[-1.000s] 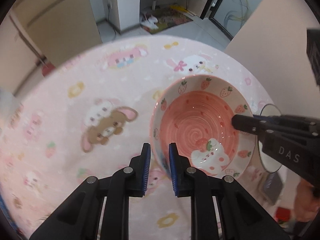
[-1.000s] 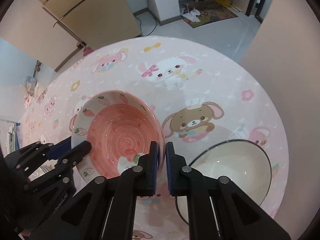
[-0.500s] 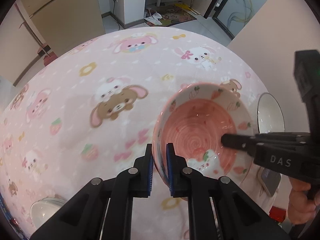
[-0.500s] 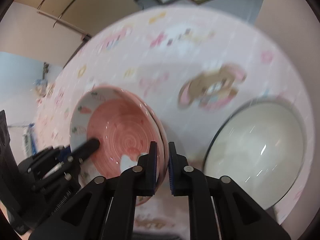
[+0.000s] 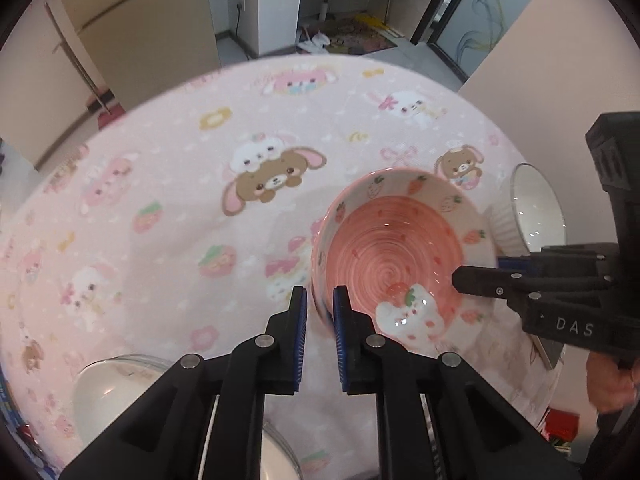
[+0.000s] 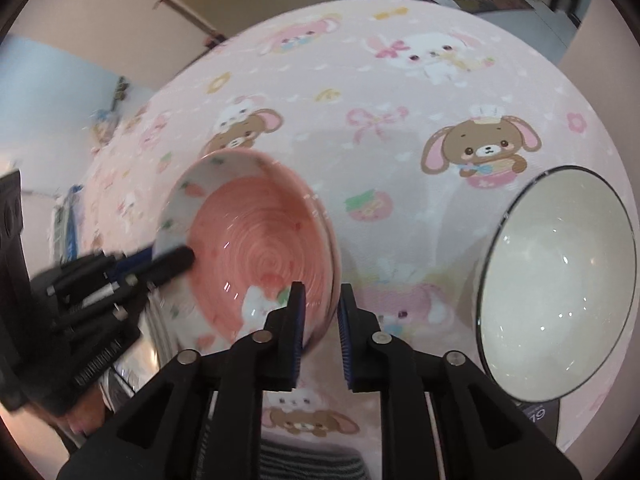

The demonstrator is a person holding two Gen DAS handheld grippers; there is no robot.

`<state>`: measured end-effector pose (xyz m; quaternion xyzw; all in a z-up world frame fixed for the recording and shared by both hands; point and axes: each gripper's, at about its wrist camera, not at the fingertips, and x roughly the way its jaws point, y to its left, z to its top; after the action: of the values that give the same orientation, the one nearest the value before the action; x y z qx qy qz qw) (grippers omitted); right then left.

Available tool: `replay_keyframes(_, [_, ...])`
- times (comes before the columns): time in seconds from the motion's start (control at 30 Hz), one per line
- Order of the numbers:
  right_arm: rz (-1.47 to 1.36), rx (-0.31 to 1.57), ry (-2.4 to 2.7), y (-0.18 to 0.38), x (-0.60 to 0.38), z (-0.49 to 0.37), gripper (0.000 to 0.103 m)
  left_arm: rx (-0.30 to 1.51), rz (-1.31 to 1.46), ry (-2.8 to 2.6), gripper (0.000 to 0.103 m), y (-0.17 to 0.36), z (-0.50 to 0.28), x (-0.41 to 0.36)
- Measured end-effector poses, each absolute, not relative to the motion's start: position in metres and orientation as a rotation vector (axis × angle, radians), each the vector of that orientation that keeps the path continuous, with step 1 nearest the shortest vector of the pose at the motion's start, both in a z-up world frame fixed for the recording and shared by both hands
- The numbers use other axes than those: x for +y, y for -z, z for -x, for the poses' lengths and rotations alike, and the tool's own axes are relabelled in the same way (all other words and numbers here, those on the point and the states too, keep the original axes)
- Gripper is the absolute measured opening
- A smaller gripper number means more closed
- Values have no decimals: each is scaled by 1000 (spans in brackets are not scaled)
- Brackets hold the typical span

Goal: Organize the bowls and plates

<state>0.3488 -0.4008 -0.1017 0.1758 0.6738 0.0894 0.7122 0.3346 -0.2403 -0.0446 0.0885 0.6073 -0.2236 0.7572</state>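
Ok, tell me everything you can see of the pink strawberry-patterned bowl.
The pink strawberry-patterned bowl looks like glazed ceramic: a coral spiral floor, a white inner wall printed with strawberries and carrots, and a white bunny figure at the bottom. It sits tilted above the pink cartoon tablecloth. The left gripper is shut on one side of its rim; the right gripper straddles the opposite rim, jaws opening.

A pink cartoon-animal tablecloth (image 5: pixel 168 184) covers the round table; beyond it, shoes (image 5: pixel 316 42) lie by a doormat (image 5: pixel 360 34).

One pink bowl (image 5: pixel 394 258) sits in the middle. One white bowl (image 6: pixel 556 292) sits at the right. Two more pale dishes (image 5: pixel 116 392) sit near, left.
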Motion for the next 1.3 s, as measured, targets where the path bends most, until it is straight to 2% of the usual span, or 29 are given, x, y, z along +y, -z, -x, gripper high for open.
replay_keyframes(0.07, [-391,1472,-198,93,-407,-344,24,1288,-217,461,14,31,-331,-242])
replay_keyframes(0.17, [-401,1450,-200,80,-419,-337,24,1229,-227,477,15,13,-322,-249])
replay_keyframes(0.23, [-387,1425,-178,68,-432,-330,24,1214,-207,512,20,4,-318,-256])
replay_keyframes(0.33, [-372,1379,-141,53,-449,-320,24,1163,-238,594,37,-5,-303,-282])
replay_keyframes(0.4, [-380,1349,-113,44,-463,-314,24,1140,-235,636,55,-7,-296,-296])
replay_keyframes(0.6, [-410,1302,-16,31,-512,-300,24,1129,-185,709,70,-8,-289,-333])
replay_keyframes(0.83, [-450,1292,74,42,-556,-288,25,1185,-186,749,70,10,-301,-386])
replay_keyframes(0.97, [-435,1313,124,57,-567,-287,25,1191,-194,750,64,24,-309,-405])
replay_keyframes(1.17, [-444,1333,146,79,-576,-289,25,1241,-222,717,45,51,-324,-423])
replay_keyframes(1.3, [-430,1345,150,93,-573,-291,25,1265,-245,726,37,64,-322,-431])
